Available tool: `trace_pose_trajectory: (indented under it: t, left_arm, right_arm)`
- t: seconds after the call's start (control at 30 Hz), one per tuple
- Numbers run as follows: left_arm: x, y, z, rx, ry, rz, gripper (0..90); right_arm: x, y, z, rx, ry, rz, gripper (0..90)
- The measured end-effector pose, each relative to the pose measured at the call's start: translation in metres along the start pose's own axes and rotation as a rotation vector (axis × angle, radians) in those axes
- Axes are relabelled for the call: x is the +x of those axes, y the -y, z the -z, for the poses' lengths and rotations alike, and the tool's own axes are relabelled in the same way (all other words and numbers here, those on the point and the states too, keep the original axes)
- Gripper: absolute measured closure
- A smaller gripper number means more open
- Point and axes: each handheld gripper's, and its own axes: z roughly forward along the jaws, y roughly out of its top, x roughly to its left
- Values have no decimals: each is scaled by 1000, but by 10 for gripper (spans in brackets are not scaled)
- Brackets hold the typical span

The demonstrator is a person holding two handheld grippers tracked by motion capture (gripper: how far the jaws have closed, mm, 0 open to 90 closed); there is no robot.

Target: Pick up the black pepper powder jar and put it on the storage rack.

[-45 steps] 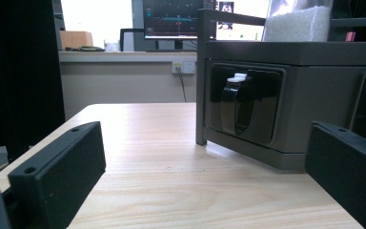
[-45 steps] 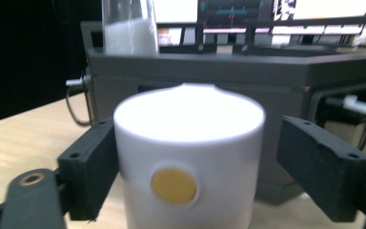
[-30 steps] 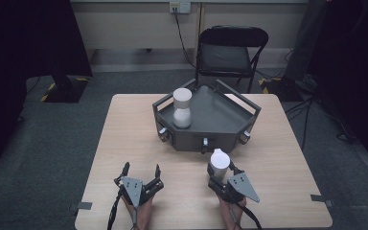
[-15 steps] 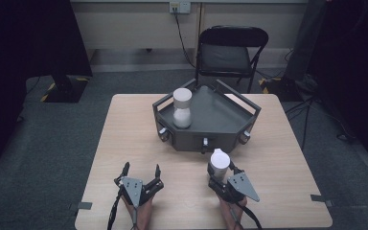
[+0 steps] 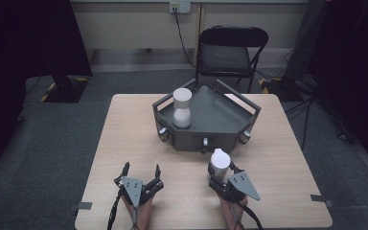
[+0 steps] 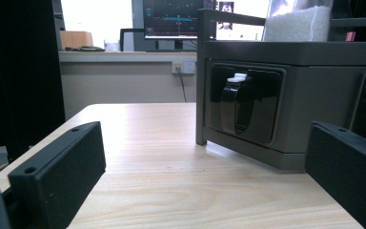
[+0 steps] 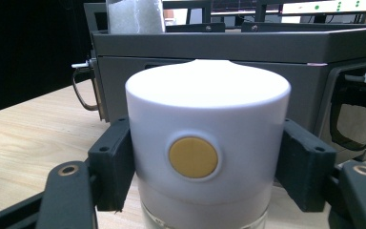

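Stillness marks the high view against the pictures from a second ago; nothing has shifted; the right gripper stands clenched on the white canister at the near side of the table, just before the grey tray, where a second canister stands in the left corner; the left gripper rests with jaws spread, holding nothing. Left gripper view: both jaws wide apart over bare wood, the tray wall near ahead. Right gripper view: pads pressed to both sides of the canister's white cap, its yellow button facing the camera; the grasp looks settled, so lifting it toward the tray seems next.
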Motion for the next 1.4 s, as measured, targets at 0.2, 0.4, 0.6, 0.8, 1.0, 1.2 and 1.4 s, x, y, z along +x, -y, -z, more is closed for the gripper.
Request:
trace_pose_trajectory:
  t: [0.2, 0.4, 0.6, 0.8, 1.0, 1.2, 1.4]
  left_arm:
    - [0, 0, 0, 0, 0, 0, 0]
    - [0, 0, 0, 0, 0, 0, 0]
    - [0, 0, 0, 0, 0, 0, 0]
    - [0, 0, 0, 0, 0, 0, 0]
    - [0, 0, 0, 0, 0, 0, 0]
    - [0, 0, 0, 0, 0, 0, 0]
    - [0, 0, 0, 0, 0, 0, 0]
  right_arm:
    - [-1, -1, 0, 4, -5, 2, 302]
    - [-3, -2, 1, 1, -13, -1, 302]
    - [-5, -4, 1, 4, -24, 1, 303]
    - [-8, -7, 2, 4, -30, 4, 303]
    - [-8, -11, 3, 7, -31, 13, 303]
    - [-11, -15, 4, 13, -42, 13, 303]
    - [-14, -20, 5, 10, -59, 15, 303]
